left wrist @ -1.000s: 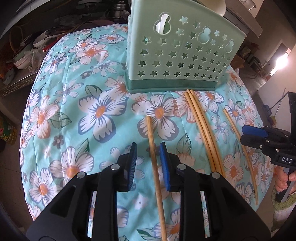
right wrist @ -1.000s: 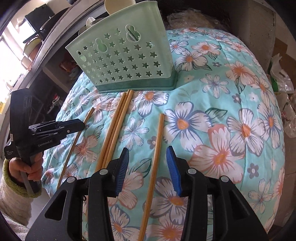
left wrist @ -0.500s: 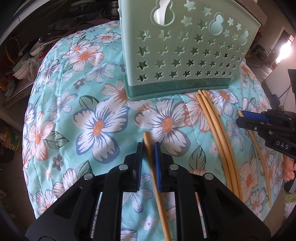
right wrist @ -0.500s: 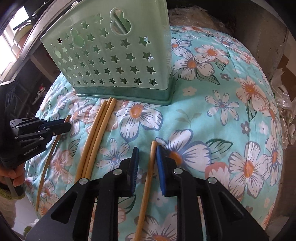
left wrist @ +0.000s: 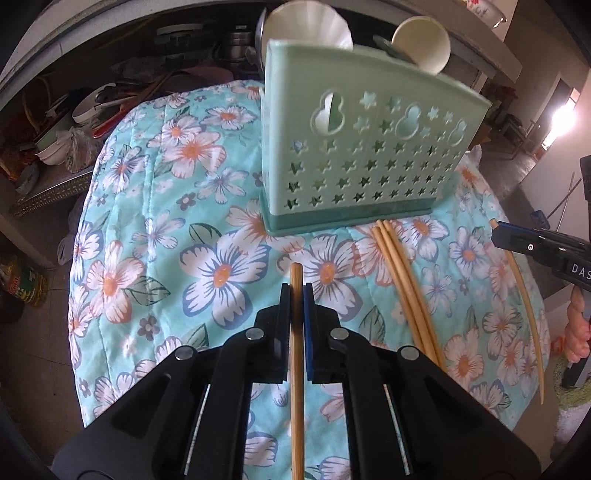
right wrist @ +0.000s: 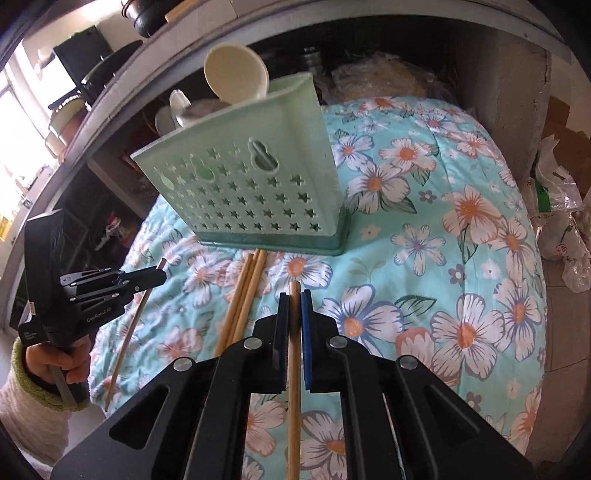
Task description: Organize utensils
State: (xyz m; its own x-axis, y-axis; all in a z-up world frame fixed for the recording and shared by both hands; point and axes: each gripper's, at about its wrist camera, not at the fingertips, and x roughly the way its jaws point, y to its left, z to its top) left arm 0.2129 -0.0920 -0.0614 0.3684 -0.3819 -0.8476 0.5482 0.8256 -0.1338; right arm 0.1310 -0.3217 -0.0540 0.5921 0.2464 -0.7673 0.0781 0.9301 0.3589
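Closest to me, the left hand-held gripper (left wrist: 296,295) is clenched on the leftmost bamboo chopstick (left wrist: 297,369). Its blue pads have just been closing and now press the stick from both sides, with the blunt tip poking out beyond them. The right hand-held gripper (right wrist: 294,302) has just been closing too and grasps the rightmost bamboo chopstick (right wrist: 294,387) the same way. A hand (right wrist: 55,362) in a fuzzy cream sleeve (right wrist: 22,398) with a green cuff holds the left tool's handle.

Everything lies on a worktop under a quilted turquoise cloth (left wrist: 147,258) printed with white and orange flowers. Between the two gripped sticks, three loose chopsticks (left wrist: 402,280) lie bunched together, touching, which makes five chopsticks in all. Their far ends reach the base of the mint-green utensil holder (left wrist: 369,166).

The holder stands upright on the cloth, its front wall pierced with rows of stars and three gourd-shaped holes. Two cream utensils rise above its rim: a scalloped one (left wrist: 306,26) and a round spoon bowl (left wrist: 421,44).

The right tool reads "DAS" on its side and the left one "GenRobot.AI". A green can (left wrist: 22,284) on the floor carries print that is too small to read.

Behind the worktop, dim shelves (left wrist: 74,122) hold bowls and pans, plastic bags (right wrist: 561,229) sit to the right, and bright daylight comes in from one side.
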